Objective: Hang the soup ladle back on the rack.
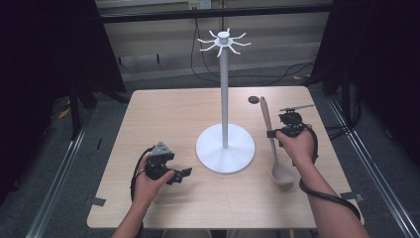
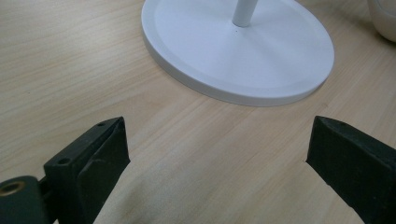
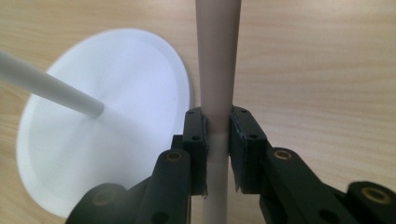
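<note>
The right gripper [image 3: 217, 149] is clamping the handle of a ladle [image 1: 275, 148] just right of the white hook stand [image 1: 225, 148], apparently bound for its bare top hooks, while the left gripper [image 1: 174, 174] is waiting wide open and empty at the stand's left.
</note>
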Tool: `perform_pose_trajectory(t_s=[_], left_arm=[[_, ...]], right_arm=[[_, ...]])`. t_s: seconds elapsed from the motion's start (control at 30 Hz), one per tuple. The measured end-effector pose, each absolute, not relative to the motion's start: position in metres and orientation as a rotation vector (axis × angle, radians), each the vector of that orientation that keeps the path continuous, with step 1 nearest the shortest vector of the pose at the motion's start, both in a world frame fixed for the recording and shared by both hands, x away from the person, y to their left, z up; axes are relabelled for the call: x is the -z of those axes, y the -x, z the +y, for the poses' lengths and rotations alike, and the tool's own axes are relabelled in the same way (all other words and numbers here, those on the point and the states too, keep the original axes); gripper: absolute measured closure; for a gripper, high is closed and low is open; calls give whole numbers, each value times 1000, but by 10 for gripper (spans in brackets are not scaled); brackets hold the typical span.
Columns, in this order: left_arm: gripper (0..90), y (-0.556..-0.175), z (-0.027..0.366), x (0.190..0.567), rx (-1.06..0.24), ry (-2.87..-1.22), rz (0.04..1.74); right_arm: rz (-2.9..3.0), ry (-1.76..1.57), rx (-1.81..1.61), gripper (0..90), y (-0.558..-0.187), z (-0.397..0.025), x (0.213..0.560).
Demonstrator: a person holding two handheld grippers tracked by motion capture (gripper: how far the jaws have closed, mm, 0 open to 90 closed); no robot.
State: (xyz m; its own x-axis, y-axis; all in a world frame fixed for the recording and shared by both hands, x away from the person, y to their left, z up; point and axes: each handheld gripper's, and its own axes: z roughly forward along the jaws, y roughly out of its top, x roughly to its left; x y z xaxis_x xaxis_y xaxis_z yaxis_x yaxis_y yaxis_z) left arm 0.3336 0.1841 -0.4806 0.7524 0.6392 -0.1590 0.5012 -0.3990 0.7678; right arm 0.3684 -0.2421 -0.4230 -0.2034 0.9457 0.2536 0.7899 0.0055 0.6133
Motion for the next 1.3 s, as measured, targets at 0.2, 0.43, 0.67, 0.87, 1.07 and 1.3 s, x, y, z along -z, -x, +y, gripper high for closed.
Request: perform_pose_trajectory(t_s=[0.2, 0.43, 0.67, 0.87, 1.07, 1.3], left_arm=[[52, -333, 182, 480, -201, -2085, 846], [52, -333, 180, 481, -194, -2084, 852], [52, -333, 180, 482, -196, -2089, 850], [52, -333, 181, 482, -196, -2088, 852], [52, -333, 181, 482, -195, -2088, 851], [52, -333, 181, 482, -195, -2089, 850]], right_arm=[[1983, -1739, -1144, 780, -356, -250, 404], [1956, -1623, -1257, 780, -347, -255, 392], [1930, -1512, -1393, 781, -340, -249, 382], [1929, -1440, -1440, 780, -339, -246, 378], [1924, -1369, -1485, 780, -337, -244, 374], [1906, -1299, -1547, 780, -334, -245, 370]])
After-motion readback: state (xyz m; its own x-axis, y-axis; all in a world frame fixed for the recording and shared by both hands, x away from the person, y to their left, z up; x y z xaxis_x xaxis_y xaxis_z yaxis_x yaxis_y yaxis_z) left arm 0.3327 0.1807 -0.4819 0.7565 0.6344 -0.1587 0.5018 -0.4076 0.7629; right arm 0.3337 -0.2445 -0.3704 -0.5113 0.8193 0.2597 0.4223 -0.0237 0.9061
